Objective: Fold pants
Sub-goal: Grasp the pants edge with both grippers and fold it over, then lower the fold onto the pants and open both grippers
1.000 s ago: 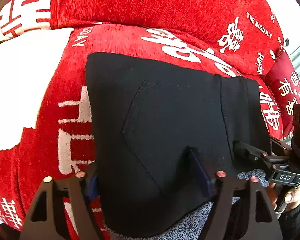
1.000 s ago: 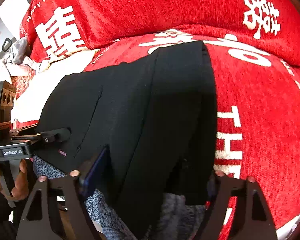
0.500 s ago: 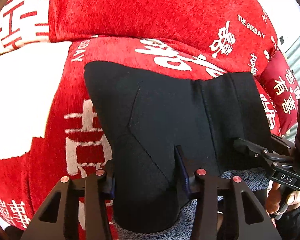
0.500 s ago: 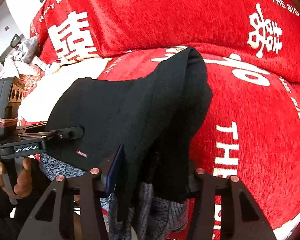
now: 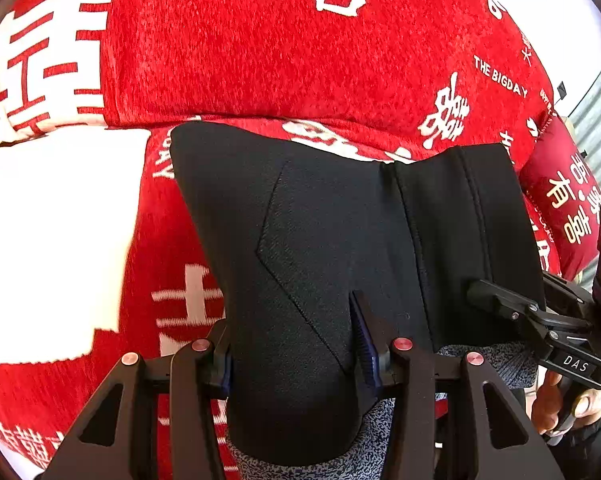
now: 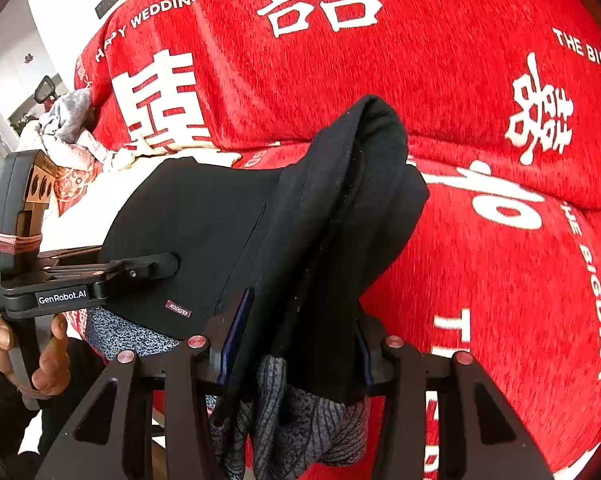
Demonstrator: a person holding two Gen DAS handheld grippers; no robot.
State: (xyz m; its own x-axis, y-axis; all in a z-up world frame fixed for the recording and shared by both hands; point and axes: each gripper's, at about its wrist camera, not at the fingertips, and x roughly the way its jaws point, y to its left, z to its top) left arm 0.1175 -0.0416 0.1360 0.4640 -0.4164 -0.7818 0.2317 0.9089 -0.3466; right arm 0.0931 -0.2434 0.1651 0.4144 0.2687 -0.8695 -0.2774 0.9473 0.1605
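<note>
The folded black pants with a grey knit lining (image 5: pixel 340 240) sit on the red sofa cover with white letters (image 5: pixel 260 60), lifted a bit at the near edge. The left hand-held gripper (image 5: pixel 296 356) squeezes the near edge of the pants between its two fingers. The right hand-held gripper (image 6: pixel 292 344) pinches the bunched-up right side of the pants, which rises into a hump there.

2 close wrist views along the jaws, left and right, both onto black pants (image 5: pixel 340 240) (image 6: pixel 260 232).
</note>
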